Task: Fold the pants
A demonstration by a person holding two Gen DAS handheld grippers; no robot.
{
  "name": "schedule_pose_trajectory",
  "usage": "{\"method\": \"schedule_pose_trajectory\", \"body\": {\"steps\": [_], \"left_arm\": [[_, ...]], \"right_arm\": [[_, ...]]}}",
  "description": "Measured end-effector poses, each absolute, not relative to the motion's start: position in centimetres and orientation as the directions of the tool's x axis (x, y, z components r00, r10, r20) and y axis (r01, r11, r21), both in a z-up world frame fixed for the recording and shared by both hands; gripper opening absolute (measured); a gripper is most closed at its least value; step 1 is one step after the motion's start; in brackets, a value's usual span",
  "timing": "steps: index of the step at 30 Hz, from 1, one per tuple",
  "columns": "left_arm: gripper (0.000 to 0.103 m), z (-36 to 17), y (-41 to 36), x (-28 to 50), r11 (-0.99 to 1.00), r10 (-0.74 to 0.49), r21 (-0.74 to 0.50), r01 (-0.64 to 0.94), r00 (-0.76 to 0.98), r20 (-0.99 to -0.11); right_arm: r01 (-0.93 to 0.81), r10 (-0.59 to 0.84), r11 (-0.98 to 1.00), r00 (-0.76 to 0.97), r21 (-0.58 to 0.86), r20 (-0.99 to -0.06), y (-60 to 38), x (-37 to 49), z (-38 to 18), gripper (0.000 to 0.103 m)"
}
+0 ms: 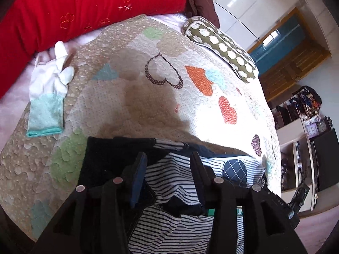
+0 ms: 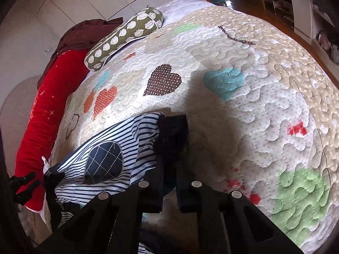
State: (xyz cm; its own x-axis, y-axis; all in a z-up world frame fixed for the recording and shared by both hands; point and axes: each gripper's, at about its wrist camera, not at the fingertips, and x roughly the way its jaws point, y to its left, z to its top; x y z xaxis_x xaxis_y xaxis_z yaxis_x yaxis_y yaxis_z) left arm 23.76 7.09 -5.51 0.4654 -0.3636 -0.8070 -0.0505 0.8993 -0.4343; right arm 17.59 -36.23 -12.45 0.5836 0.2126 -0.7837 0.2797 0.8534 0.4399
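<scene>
The pants (image 1: pixel 161 230) are white with dark stripes, dark cuffs and a navy heart patch (image 1: pixel 235 170). They lie bunched on the quilted bedspread (image 1: pixel 148 89). In the left wrist view my left gripper (image 1: pixel 169 163) hangs just over them, its fingers apart with striped cloth lying loose between them and no pad pressing. In the right wrist view the pants (image 2: pixel 120 133) spread to the left, heart patch (image 2: pixel 103 160) up. My right gripper (image 2: pixel 172 141) has its fingers close together on a dark hem (image 2: pixel 172 127) at the garment's right end, which hides the tips.
A white glove with a mint cuff (image 1: pixel 48 93) lies on the bed's left side. A red bolster (image 1: pixel 84 6) and an olive dotted pillow (image 1: pixel 222 46) line the far edge. Shelves (image 1: pixel 300 131) stand beyond the bed on the right. Bare quilt (image 2: pixel 264 105) stretches right of the pants.
</scene>
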Motion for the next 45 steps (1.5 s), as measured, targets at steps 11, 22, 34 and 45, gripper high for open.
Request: {"method": "schedule_pose_trajectory", "body": {"steps": [11, 22, 34, 45], "left_arm": [[0.041, -12.2, 6.5, 29.9, 0.934, -0.232, -0.309, -0.182, 0.348, -0.908], [0.044, -5.8, 6.7, 24.6, 0.930, -0.296, -0.362, -0.067, 0.449, -0.843], [0.053, -1.0, 3.8, 10.8, 0.972, -0.179, -0.235, -0.001, 0.642, -0.745], [0.058, -0.3, 4.3, 5.8, 0.970, -0.175, -0.244, -0.013, 0.662, -0.729]], "right_arm": [[0.269, 0.197, 0.864, 0.598, 0.426, -0.777, -36.6, 14.9, -11.3, 0.008], [0.284, 0.148, 0.871, 0.628, 0.402, -0.764, -36.8, 12.3, -10.4, 0.028], [0.287, 0.224, 0.826, 0.622, 0.485, -0.750, -36.3, 11.7, -10.7, 0.050], [0.326, 0.274, 0.775, 0.598, 0.542, -0.753, -36.1, 12.9, -12.2, 0.011]]}}
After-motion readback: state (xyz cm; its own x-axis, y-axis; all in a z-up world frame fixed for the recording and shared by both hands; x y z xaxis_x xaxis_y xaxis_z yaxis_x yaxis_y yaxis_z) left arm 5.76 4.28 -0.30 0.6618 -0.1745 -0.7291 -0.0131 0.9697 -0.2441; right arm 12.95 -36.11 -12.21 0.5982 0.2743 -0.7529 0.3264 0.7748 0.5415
